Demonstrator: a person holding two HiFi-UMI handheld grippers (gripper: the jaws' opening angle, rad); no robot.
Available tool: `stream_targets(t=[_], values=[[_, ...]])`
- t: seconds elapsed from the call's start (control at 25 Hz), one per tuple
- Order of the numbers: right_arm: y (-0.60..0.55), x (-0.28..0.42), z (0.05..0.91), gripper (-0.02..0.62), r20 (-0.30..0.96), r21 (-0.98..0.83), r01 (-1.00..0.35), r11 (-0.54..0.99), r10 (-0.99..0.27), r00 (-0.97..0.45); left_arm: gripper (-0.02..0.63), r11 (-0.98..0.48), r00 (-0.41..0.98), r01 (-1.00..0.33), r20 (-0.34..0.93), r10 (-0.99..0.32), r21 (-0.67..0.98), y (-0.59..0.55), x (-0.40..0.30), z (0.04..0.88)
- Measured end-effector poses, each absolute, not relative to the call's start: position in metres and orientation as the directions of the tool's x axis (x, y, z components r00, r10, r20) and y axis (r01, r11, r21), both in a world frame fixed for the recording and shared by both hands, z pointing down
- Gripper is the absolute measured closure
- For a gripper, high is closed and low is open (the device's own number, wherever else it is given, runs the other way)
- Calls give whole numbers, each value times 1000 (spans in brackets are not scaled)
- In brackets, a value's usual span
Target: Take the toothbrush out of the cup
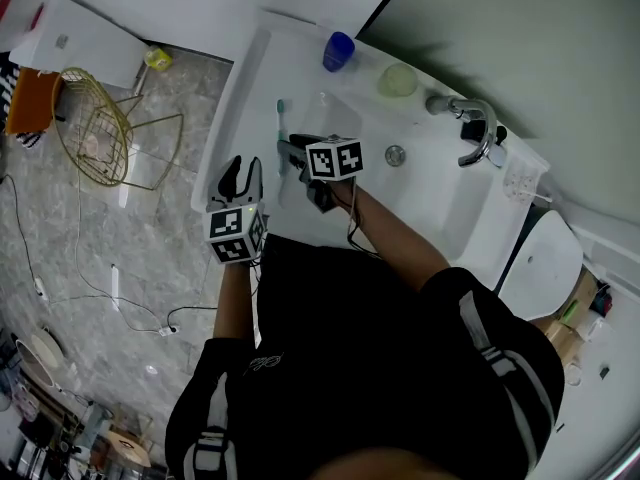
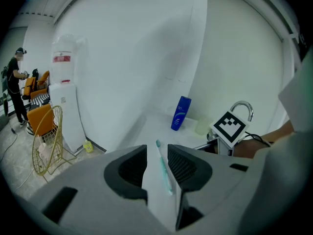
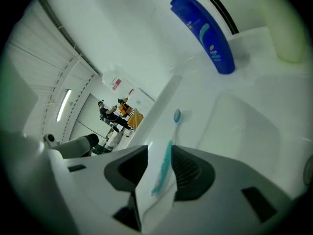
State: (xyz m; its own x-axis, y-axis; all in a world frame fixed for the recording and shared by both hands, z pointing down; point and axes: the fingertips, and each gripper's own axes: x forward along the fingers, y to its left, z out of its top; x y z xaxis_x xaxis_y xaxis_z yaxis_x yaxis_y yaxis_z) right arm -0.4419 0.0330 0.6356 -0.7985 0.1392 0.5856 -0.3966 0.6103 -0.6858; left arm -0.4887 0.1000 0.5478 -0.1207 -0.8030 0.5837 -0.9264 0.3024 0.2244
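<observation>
A teal toothbrush lies flat along the left rim of the white sink, its head pointing toward the wall. The blue cup stands upright on the rim beyond it, apart from the brush. My right gripper is open just above the handle end; in the right gripper view the toothbrush runs between the jaws of the right gripper with no pad pressing on it. My left gripper is open at the sink's left edge, holding nothing, with the toothbrush seen through its gap.
A chrome faucet and drain sit at the basin's right. A pale yellow-green cup stands near the wall. A gold wire basket is on the floor to the left, and a toilet to the right.
</observation>
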Motion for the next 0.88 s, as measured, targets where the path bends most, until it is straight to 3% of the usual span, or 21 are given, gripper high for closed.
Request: stream_targets(t=[0.56, 0.88], values=[[7, -359, 547, 457, 504, -468, -368, 803, -99, -858, 465, 189, -46, -959, 542, -839, 211, 80, -422, 520], [15, -291, 501, 463, 426, -369, -406, 836, -236, -873, 465, 117, -3, -976, 520, -854, 185, 84, -365, 503]])
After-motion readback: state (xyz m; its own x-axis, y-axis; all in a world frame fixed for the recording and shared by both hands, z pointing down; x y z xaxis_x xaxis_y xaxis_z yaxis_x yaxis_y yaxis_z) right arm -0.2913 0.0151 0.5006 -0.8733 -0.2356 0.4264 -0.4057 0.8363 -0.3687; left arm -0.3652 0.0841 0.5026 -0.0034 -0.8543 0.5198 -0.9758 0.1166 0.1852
